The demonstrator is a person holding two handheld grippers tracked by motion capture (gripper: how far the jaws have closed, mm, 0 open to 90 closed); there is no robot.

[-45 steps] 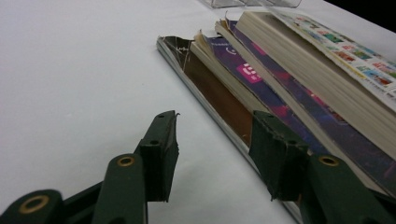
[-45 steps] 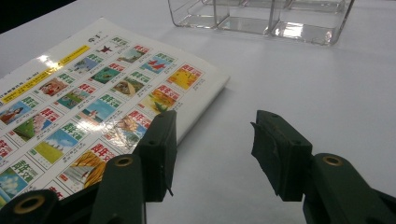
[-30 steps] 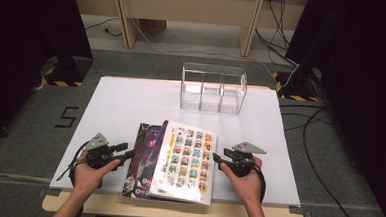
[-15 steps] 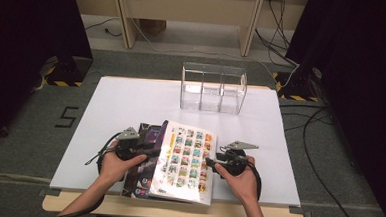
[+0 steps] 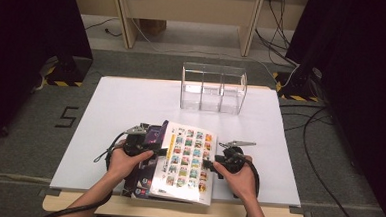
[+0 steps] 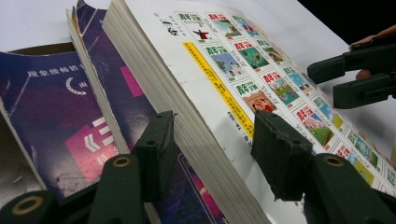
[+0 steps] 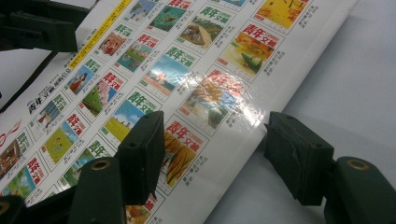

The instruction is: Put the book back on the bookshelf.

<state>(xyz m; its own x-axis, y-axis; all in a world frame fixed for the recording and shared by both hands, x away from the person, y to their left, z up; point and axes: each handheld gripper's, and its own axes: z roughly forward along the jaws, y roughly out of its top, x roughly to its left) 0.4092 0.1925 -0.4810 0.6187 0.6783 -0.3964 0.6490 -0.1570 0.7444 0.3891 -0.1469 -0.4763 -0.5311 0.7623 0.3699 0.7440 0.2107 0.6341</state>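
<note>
White magazine (image 5: 188, 161) between open left claw (image 5: 159, 151), purple book (image 5: 152, 136) beneath

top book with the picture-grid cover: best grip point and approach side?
Take the white book by its left long edge, coming in level from the left. That edge is lifted off the purple book, baring its page block, which the left gripper straddles. The right edge lies flat on the table.

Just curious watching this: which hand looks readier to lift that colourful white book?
Probably the left. The left gripper has its open jaws astride the white book's page edge; the right gripper merely sits at the spine edge.
</note>
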